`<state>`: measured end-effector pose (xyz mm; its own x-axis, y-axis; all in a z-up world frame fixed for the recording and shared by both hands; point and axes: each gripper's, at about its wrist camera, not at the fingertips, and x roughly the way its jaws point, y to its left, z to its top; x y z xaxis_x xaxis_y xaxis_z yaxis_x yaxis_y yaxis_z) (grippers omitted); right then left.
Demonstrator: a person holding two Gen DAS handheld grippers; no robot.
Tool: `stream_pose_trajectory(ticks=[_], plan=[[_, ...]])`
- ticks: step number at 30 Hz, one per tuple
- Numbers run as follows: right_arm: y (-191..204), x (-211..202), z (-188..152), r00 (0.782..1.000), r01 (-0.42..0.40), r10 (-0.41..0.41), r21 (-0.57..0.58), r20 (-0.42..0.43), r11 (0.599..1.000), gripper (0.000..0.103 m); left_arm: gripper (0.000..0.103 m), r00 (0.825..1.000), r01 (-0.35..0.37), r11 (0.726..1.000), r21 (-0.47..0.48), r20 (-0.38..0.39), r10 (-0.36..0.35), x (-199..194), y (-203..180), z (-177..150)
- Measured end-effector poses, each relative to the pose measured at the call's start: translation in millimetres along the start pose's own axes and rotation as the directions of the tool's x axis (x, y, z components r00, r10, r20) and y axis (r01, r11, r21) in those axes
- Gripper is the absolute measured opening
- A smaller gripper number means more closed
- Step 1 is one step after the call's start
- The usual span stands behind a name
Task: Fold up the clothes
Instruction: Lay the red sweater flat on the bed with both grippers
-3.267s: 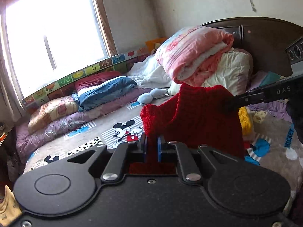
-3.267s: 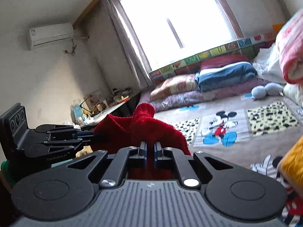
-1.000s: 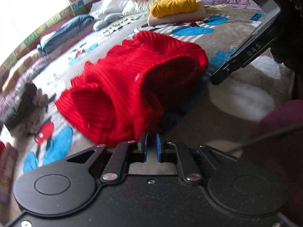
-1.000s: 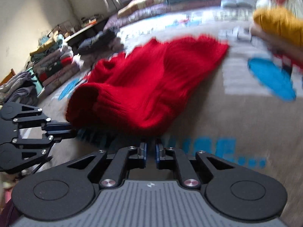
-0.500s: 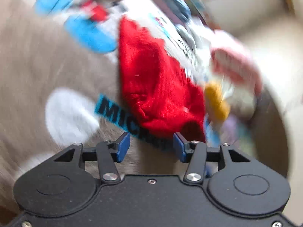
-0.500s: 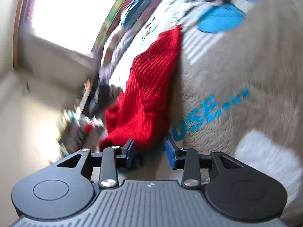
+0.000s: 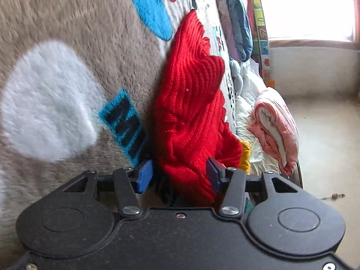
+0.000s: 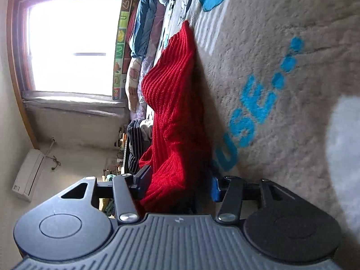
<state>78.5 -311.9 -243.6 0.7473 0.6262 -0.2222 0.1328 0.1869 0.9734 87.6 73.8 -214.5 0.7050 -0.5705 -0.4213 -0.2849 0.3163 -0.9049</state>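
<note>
Both grippers have rolled sideways and spread their jaws since a second ago, when each was closed at the hem. The left gripper and right gripper now stand wide open, each straddling a near edge of the red ribbed knit sweater without clamping it. The garment lies bunched on the plush grey cartoon-print blanket covering the bed, so flattening likely precedes any fold. Rolled pink quilt and bright window lie beyond.
</note>
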Motion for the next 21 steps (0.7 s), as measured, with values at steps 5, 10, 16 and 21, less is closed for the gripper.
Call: stream_pose_trajectory(ticks=[5, 10, 16, 21], plan=[[7.9, 15.0, 2.6, 1.000, 0.004, -0.005, -0.051, -0.030, 0.999, 0.043, 0.038, 1.000, -0.016, 0.998, 0.066, 0.013, 0.016, 7.2, -17.1, -0.7], [38.8, 19.3, 4.3, 0.999, 0.022, -0.033, -0.257, -0.040, 0.966, 0.015, 0.005, 0.997, -0.037, 0.919, 0.392, 0.070, 0.011, -16.1, -59.7, -7.8], [61.7, -1.5, 11.9, 0.987, 0.124, -0.156, -0.488, -0.025, 0.864, 0.015, 0.003, 0.980, -0.198, 0.742, 0.641, 0.110, 0.166, -19.3, -53.3, -29.9], [35.2, -3.4, -1.5, 0.965, 0.218, -0.261, -0.515, -0.012, 0.829, 0.014, 0.005, 0.982, -0.183, 0.848, 0.497, 0.050, 0.182, -24.2, -10.7, -29.2]])
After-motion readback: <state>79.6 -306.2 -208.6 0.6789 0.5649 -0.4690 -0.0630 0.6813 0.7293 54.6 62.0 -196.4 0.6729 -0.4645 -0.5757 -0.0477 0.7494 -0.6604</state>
